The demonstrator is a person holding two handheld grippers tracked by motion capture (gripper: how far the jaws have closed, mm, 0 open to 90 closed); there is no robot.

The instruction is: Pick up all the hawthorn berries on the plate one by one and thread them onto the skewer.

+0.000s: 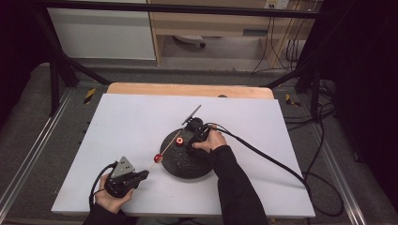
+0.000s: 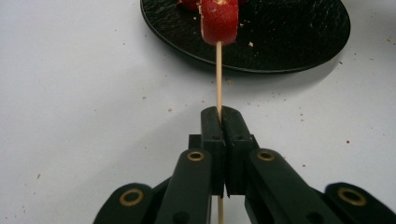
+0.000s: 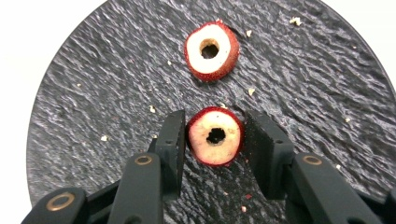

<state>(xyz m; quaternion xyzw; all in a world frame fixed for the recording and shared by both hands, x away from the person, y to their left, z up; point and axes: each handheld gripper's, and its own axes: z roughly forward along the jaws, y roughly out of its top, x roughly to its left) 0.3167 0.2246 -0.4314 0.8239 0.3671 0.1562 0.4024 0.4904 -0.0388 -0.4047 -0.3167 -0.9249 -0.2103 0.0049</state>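
Fruit ring between our right jaws

Our right gripper (image 3: pixel 215 140) pinches the ring (image 3: pixel 215 136) flat on the plate (image 3: pixel 93 93), hole up; our left gripper (image 2: pixel 219 122) clamps the skewer (image 2: pixel 218 74), pointing platewards

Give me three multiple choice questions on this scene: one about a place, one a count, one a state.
1. Where do the loose fruit rings lie? A on the plate; B on the bare table; C on the floor.
2. How many rings sit on the stick? A one; B three; C five.
3. The left tongs are: A wide open; B shut on the stick; C holding a ring.
Answers: A, both rest on the black plate; A, a single red ring is threaded; B, the jaws pinch the stick.
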